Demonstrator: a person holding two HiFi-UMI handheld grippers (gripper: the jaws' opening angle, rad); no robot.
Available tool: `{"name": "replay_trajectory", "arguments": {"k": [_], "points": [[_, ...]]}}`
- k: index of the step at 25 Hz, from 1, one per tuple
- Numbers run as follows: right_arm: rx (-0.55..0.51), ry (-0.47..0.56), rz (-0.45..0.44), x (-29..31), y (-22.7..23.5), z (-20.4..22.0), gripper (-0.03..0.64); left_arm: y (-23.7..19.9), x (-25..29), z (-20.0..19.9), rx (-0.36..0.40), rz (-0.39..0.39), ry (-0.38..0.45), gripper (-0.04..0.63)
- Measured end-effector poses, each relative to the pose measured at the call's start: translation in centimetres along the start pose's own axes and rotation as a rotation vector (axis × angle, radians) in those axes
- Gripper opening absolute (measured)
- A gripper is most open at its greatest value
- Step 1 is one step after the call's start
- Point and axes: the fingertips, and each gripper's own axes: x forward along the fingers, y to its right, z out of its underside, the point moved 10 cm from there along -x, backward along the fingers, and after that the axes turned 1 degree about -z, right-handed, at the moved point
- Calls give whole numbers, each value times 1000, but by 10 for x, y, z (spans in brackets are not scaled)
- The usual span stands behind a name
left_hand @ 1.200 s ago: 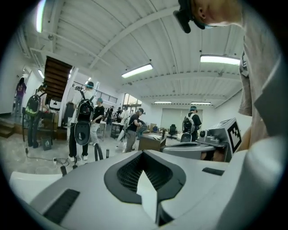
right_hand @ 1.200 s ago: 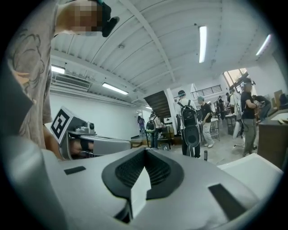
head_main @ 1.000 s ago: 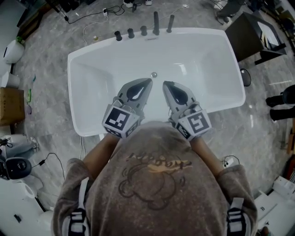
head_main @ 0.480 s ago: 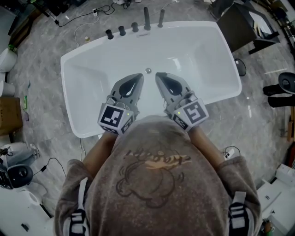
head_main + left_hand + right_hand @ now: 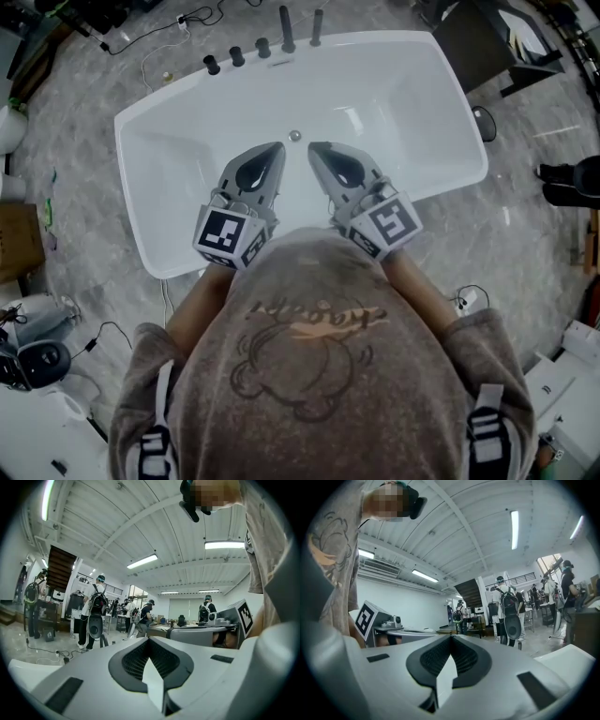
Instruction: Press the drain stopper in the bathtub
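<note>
The white bathtub [image 5: 131, 187] lies below me in the head view. Its small round metal drain stopper [image 5: 295, 136] sits on the tub floor toward the far side. My left gripper [image 5: 277, 146] hangs over the tub just left of and nearer than the stopper, with its jaws shut to a point. My right gripper [image 5: 314, 147] mirrors it just right of the stopper, also shut. Neither tip touches the stopper. The left gripper [image 5: 149, 639] and right gripper [image 5: 451, 637] views show closed jaws holding nothing. Both look out at the room, and the tub is not in them.
Dark tap handles and spouts [image 5: 262, 45] line the tub's far rim. Cables [image 5: 155, 58] trail on the marble floor behind it. A dark stand [image 5: 487, 42] is at the right. Several people with backpacks [image 5: 96, 606] stand in the workshop.
The head view has drifted, so the tub sits a little higher and further left in the picture. Both grippers keep about the same place beside the stopper, still shut.
</note>
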Motion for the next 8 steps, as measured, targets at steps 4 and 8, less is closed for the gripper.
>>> {"name": "replay_trajectory", "arguments": {"k": [4, 8], "points": [[2, 1, -8, -4, 2, 2, 2, 5, 3, 1, 4, -2, -5, 0], [5, 2, -12, -10, 6, 3, 1, 12, 9, 2, 14, 6, -14, 0]]}}
